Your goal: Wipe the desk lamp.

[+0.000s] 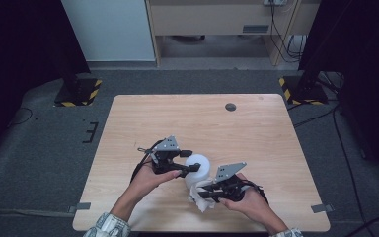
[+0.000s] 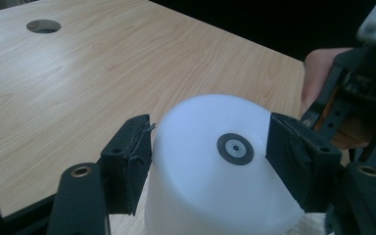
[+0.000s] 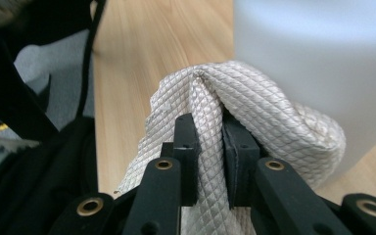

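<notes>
1. The white, round plastic cup (image 1: pixel 198 168) stands mouth-down on the table (image 1: pixel 256 143), with its long axis upright. Its flat base faces up and carries a small dark round mark (image 2: pixel 235 148) at the centre. It sits in the near middle of the table, between the two hands.
2. The left tool (image 1: pixel 193 161) reaches the cup from the left in the high view. Its jaws are spread to either side of the upper wall. In the left gripper view, the left pad (image 2: pixel 129 161) lies against the wall and the right pad (image 2: pixel 296 161) meets the rim of the base. The cup is pinched between them.
3. The white quilted cloth (image 3: pixel 254 112) lies bunched against the cup's lower wall on the near right side. It touches both the cup and the table.
4. The right tool (image 1: pixel 202 193) has its jaws pressed together on a fold of the cloth. The pads (image 3: pixel 188 147) pinch the fabric between them.
5. The near edge of the table lies just behind the hands. The far half of the table offers open room, as do its left and right sides.
6. A round dark hole (image 1: pixel 231 106) is set in the tabletop near the far edge, well apart from the cup.
7. Grey carpet (image 1: pixel 44 148) surrounds the table. Two black stands with yellow-and-black striped bases (image 1: pixel 81 92) stand beyond its far corners.
</notes>
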Demonstrator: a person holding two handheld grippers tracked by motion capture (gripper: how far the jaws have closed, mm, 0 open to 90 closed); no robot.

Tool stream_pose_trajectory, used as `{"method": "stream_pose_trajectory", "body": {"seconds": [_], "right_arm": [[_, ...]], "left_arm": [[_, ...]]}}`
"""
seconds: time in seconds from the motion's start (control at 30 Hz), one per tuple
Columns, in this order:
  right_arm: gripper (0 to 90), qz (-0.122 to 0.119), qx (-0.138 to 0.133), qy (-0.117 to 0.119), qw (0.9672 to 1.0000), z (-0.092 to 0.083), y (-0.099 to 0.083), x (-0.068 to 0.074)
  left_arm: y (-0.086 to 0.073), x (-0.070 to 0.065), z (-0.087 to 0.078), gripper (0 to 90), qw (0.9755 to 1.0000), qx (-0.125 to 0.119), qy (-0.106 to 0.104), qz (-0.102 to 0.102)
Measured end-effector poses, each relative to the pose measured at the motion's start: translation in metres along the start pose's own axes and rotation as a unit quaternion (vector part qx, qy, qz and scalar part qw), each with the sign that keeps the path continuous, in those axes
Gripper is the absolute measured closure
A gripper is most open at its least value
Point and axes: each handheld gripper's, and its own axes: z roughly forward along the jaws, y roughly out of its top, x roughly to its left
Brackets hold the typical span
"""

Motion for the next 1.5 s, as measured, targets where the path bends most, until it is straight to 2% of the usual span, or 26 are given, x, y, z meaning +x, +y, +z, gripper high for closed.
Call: {"method": "stream_pose_trajectory", "body": {"seconds": [0.1,0.2,0.33,0.37,0.43,0.53,0.67,0.83,1.0,1.13,1.2,1.3,1.4,1.5], "right_arm": [[78.8,-0.003,-0.025,0.003,0.9997,-0.009,0.005,0.003],[78.8,-0.004,-0.030,0.001,0.9995,-0.011,0.005,0.002],[78.8,0.003,0.010,-0.004,0.9999,0.002,-0.005,-0.003],[78.8,0.002,0.028,-0.012,0.9995,0.007,-0.009,-0.004],[78.7,0.001,0.046,-0.018,0.9988,0.011,-0.012,-0.005],[78.8,-0.002,0.048,-0.027,0.9985,0.007,-0.011,-0.004],[78.8,-0.007,0.044,-0.040,0.9982,-0.004,-0.011,-0.005],[78.8,0.007,0.031,-0.062,0.9976,-0.021,-0.014,-0.013],[78.9,0.025,0.019,-0.082,0.9962,-0.030,-0.016,-0.023],[79.0,0.031,-0.017,-0.091,0.9952,-0.039,-0.012,-0.026],[79.0,0.035,-0.043,-0.094,0.9940,-0.045,-0.008,-0.028],[79.0,0.041,-0.056,-0.103,0.9922,-0.046,-0.005,-0.033],[79.0,0.053,-0.058,-0.099,0.9921,-0.042,-0.004,-0.039],[79.0,0.061,-0.035,-0.100,0.9925,-0.033,-0.006,-0.045]], "left_arm": [[0.000,0.000,0.000,33.5,1.0000,0.000,0.000,0.001],[0.000,0.000,0.000,33.5,1.0000,0.000,0.000,0.000],[0.000,0.000,0.000,33.4,1.0000,0.000,0.000,0.000],[0.000,0.000,0.000,33.4,1.0000,0.000,0.000,0.000],[0.000,0.000,0.000,33.4,1.0000,0.000,0.000,0.000],[0.000,0.000,0.000,33.4,1.0000,0.000,0.001,-0.001],[0.000,-0.001,0.000,33.4,1.0000,0.000,0.002,0.001],[0.000,-0.001,0.000,33.3,1.0000,0.000,0.001,-0.001],[0.000,-0.001,0.000,33.2,1.0000,0.001,0.003,0.000],[0.001,-0.001,0.001,33.2,1.0000,0.001,0.003,-0.001],[0.000,-0.001,0.001,33.2,1.0000,0.000,0.002,-0.001],[0.000,-0.001,0.001,33.1,1.0000,0.000,0.001,-0.003],[0.000,-0.001,0.001,33.1,1.0000,-0.001,0.002,-0.003],[-0.001,-0.001,0.001,32.9,1.0000,-0.004,0.004,-0.003]]}}
